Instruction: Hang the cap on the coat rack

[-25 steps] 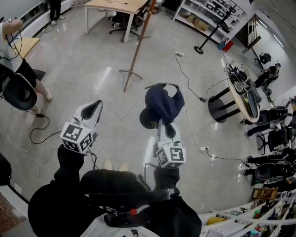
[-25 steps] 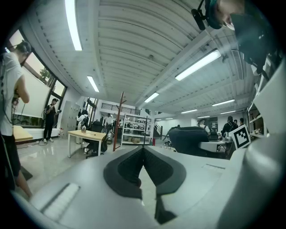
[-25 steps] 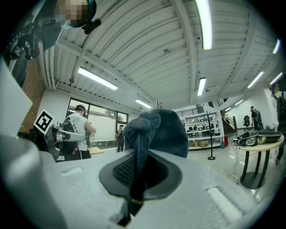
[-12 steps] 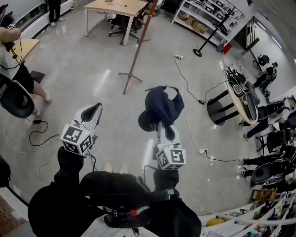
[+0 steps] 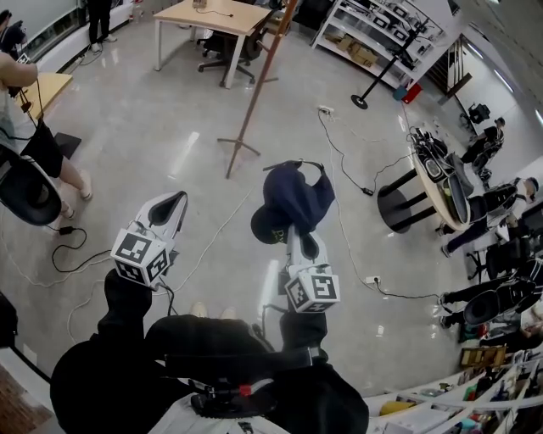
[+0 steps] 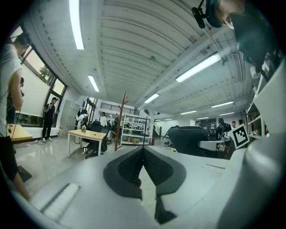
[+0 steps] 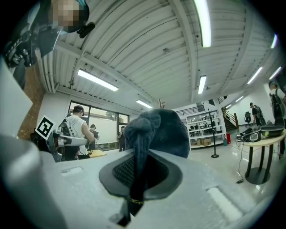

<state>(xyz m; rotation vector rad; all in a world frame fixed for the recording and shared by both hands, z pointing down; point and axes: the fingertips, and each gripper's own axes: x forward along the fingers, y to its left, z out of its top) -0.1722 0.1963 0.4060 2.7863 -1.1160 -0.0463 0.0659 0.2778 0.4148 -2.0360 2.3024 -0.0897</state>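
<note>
A dark navy cap [image 5: 293, 199] hangs over the tips of my right gripper [image 5: 299, 233], whose jaws are shut on a fold of its fabric. In the right gripper view the cap [image 7: 156, 134] bulges above the closed pads. My left gripper [image 5: 170, 206] is held at the left, jaws shut together with nothing between them, as the left gripper view shows [image 6: 143, 154]. The wooden coat rack [image 5: 252, 97] stands ahead on the floor, its brown pole leaning up and away; it also shows far off in the left gripper view [image 6: 119, 120].
A wooden desk [image 5: 212, 17] with chairs stands behind the rack. A round black side table [image 5: 407, 199] and a curved table [image 5: 441, 174] are at the right. Cables [image 5: 348, 161] run across the floor. A person [image 5: 25, 102] stands at the far left. Shelving [image 5: 373, 34] lines the back.
The view has crept forward a little toward the coat rack. Both grippers keep their pose, and the cap stays in the right one.
</note>
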